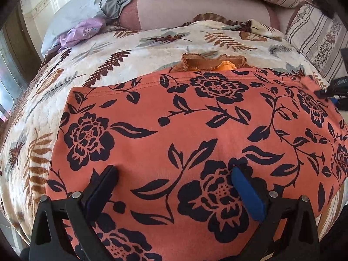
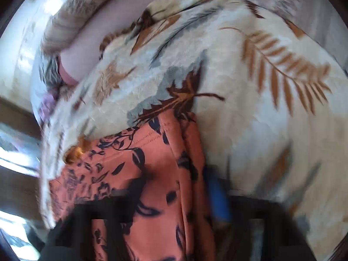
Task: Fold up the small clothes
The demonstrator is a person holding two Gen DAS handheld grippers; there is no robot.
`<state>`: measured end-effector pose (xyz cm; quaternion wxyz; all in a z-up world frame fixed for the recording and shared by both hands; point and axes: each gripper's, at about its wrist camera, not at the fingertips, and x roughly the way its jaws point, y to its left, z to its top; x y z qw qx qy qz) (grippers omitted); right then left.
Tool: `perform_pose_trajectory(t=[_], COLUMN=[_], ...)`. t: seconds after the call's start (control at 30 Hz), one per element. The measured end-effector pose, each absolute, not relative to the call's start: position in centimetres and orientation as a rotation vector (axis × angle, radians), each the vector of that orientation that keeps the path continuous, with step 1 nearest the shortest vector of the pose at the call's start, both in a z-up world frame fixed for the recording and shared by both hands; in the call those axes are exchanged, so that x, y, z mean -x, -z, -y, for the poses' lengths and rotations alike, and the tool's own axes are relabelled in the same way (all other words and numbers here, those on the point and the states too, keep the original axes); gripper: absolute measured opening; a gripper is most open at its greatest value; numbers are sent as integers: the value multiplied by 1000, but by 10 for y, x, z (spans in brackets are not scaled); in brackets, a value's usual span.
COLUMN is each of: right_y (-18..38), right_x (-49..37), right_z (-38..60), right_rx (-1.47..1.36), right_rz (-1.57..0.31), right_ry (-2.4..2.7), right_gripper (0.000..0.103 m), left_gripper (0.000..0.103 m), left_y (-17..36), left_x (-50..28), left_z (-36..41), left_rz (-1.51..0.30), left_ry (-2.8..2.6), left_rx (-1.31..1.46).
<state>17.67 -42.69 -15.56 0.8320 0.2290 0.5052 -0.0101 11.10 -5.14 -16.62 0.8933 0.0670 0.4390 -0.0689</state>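
While your left gripper (image 1: 174, 180) rests fingers apart on the garment (image 1: 174, 119), which lies flat on the blanket (image 1: 134, 54), nothing pins it: a right-side pull could drag the whole cloth. Your right gripper (image 2: 174, 198) straddles a bunched edge; blur hides whether it clamps. Only the left view shows the brown cloth (image 1: 213, 62).

No readable text anywhere.
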Motion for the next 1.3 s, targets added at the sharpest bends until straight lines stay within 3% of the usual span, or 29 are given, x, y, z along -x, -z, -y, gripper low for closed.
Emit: perform_pose_trajectory(t=[0.1,0.2,0.23,0.5,0.6,0.67,0.7,0.73,0.77,0.8,0.87,0.93,1.1,1.3], right_y=[145,163,158,103,122,144,159,166,166,158,139,138,176,196], right_x=[-178,-174,-169,-83,-62,-57,-53,-45,-32,-22,1,23,45,11], right_z=[422,442,441,398,369,374,393,406,416,413,392,378,371,382], right_rx=[-411,-558,-560,-586,-629,-597,-653,-761,-873,-862,-755,-761,-929,-1030], right_rz=[-1016,-1022,-1005,-920,-984,-1014,-1024,-1003,-958,-925,-875,-839,-867,-806], right_ry=[93,138,144,56,-106,-28,70,79,86,93,72,34,13,38], right_gripper=[15,16,22,30,53,54,50,39,40,44,76,83,83,83], left_gripper=[103,103,103,103,103,103,103,103,103,103,103,103,103,103], left_y=[166,166,166,166,166,165,165,164,163,161,160,161,161,143], left_x=[-113,-115,-115,-117,-118,-119,-119,-119,-118,-117,-114,-111,-110,-104], left_z=[51,51,51,51,51,52,53,53,52,51,49,49,50,49], left_rz=[-910,-912,-915,-927,-935,-943,-947,-952,-960,-966,-971,-967,-970,-918], left_ry=[146,143,144,145,141,138,137,136,137,135,123,118,112,88], left_rx=[-131,-130,-124,-121,-121,-121,-122,-126,-125,-119,-97,-102,-110,-114])
